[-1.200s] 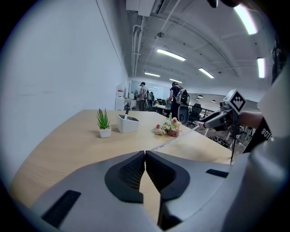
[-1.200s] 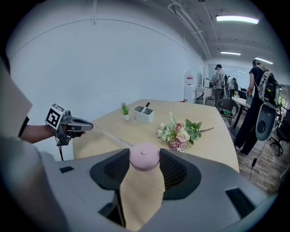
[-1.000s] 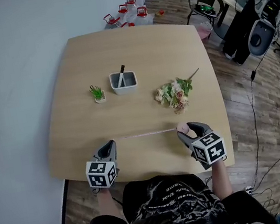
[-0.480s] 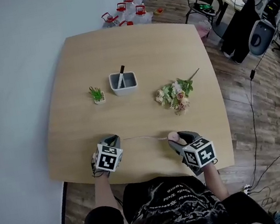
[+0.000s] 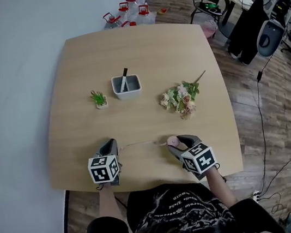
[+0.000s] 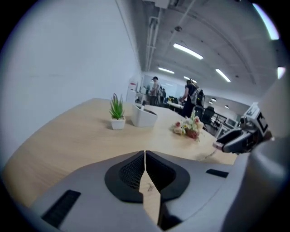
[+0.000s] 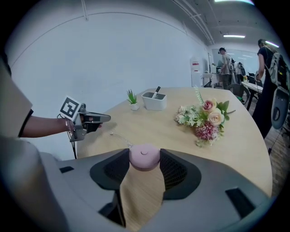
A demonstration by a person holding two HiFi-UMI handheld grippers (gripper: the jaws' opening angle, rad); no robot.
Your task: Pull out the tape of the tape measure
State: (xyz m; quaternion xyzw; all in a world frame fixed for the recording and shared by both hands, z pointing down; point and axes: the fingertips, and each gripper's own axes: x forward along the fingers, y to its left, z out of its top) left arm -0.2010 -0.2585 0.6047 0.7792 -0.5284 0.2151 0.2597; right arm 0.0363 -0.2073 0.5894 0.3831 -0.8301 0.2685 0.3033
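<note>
The thin tape [image 5: 143,143] runs slack, left to right, from the left gripper [image 5: 112,144], pinched shut on its end, to the pink case [image 7: 144,157] clamped in the right gripper [image 5: 174,143].

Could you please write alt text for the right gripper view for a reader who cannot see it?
The right gripper clamps a round pink tape measure, whose thin tape trails across a wooden table toward the left gripper. Behind lie a flower bouquet, a small potted plant and a white holder.

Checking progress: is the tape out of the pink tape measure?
Out: a thin tape runs from the tape measure to the left gripper.
</note>
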